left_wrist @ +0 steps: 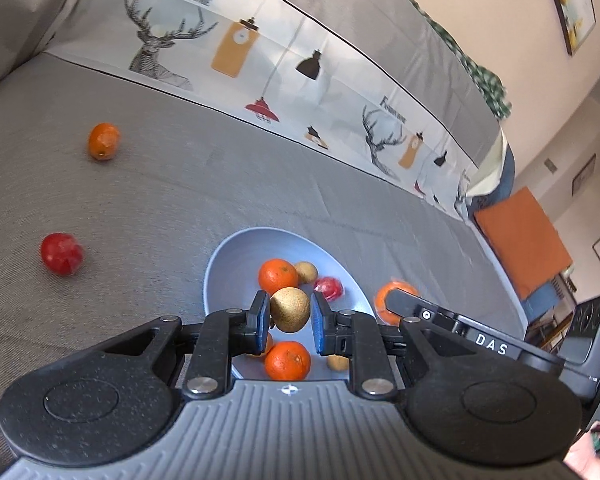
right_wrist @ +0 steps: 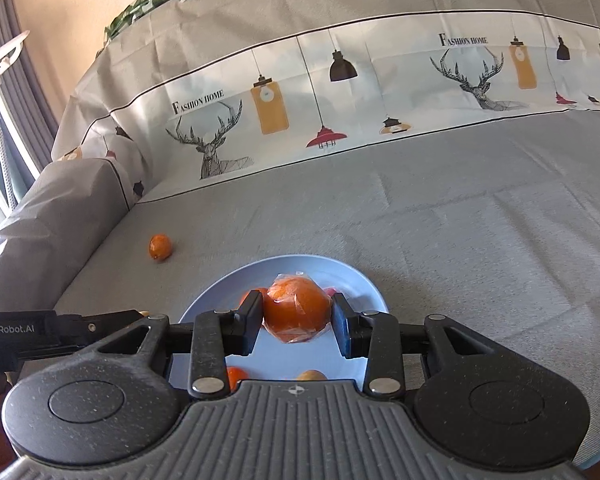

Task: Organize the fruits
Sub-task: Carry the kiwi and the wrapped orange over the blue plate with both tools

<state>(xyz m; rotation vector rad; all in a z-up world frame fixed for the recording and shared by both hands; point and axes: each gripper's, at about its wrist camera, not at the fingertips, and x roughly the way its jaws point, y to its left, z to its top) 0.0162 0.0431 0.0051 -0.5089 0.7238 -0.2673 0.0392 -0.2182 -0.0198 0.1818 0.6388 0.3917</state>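
Left wrist view: the left hand-held gripper (left_wrist: 290, 315) sits low in the centre of the frame, its blue pads clamped on a brown, speckled round fruit (left_wrist: 290, 309) held above a pale blue bowl (left_wrist: 236, 256). In the bowl below lie two oranges (left_wrist: 278, 276), a yellowish fruit (left_wrist: 306, 272) and a red fruit (left_wrist: 329, 288). To the right of the bowl, the other tool reaches in with a wrapped orange (left_wrist: 384, 300) partly hidden behind its finger. At the left edge a red apple (left_wrist: 62, 253) lies on the grey sofa seat (left_wrist: 160, 208), and a small orange (left_wrist: 104, 141) rests well apart from it, toward the upper left.

In the right wrist view the right hand-held gripper (right_wrist: 297, 314) is closed on the wrapped orange — clear film crinkles over its skin — right above the bowl, in the lower centre. The small orange lies on the seat at left, near the armrest (right_wrist: 52, 216).

The sofa's back cover (right_wrist: 340, 92) is grey with a white band showing deer heads and hanging lamps, printed "FASHION HOME". Beige walls, a framed picture (left_wrist: 572, 0) at upper right and an orange panel (left_wrist: 520, 240) fill the room — a curtain (right_wrist: 4, 40) hangs at the left of the right view. The tools read "DAS" and "GenRobot.AI".
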